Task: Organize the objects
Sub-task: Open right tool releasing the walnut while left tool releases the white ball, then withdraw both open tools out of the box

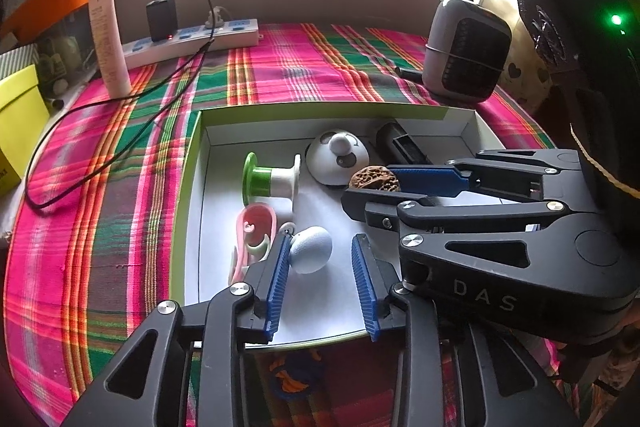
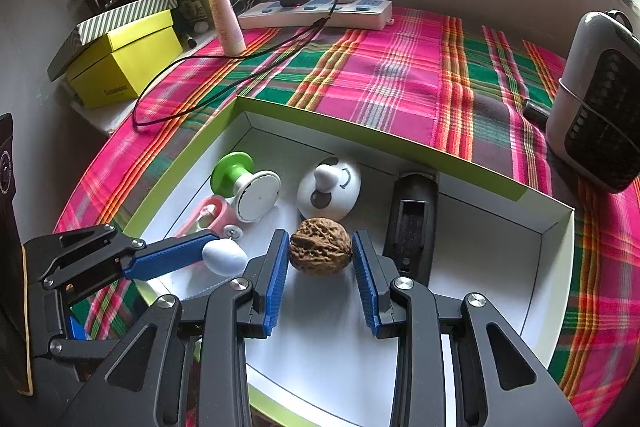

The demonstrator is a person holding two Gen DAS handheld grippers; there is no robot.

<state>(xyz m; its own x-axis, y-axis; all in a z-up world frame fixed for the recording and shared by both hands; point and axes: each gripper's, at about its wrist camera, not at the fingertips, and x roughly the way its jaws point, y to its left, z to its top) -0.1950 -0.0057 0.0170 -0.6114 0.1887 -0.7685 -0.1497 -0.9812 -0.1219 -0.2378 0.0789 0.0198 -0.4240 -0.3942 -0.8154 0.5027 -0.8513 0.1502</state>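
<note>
1. My left hand-held gripper [image 1: 324, 283] hangs over the near left part of the white box [image 1: 460, 125], which sits on the plaid-covered table [image 1: 120, 227]. Its jaws stand apart; the pale egg-shaped ball [image 1: 311, 250] lies on the box floor touching the left pad only, so I read it as released.
2. That one ball looks light, hard and smooth. I judge it would roll or squirt out; I would take it across its widest middle.
3. Toward the box's left wall lie one pink clip-like holder [image 1: 256, 227] and one green-and-white spool [image 1: 272, 181]. Both look like stiff, light plastic; the spool's narrow waist is the natural hold.
4. At the middle of the far wall sits one white dome with a knob [image 2: 329, 189]; I would pinch the knob, since the dome looks slippery.
5. My right hand-held gripper [image 2: 320, 279] brackets the one walnut [image 2: 321, 249] at the box's centre. The pads stand just beside its two sides; I cannot tell whether they press, so I call it loosened. The nut is hard, light and ridged, an easy grip across its width.
6. Near the right wall lies one black rectangular case [image 2: 412, 223], rigid; grip its long sides.
</note>
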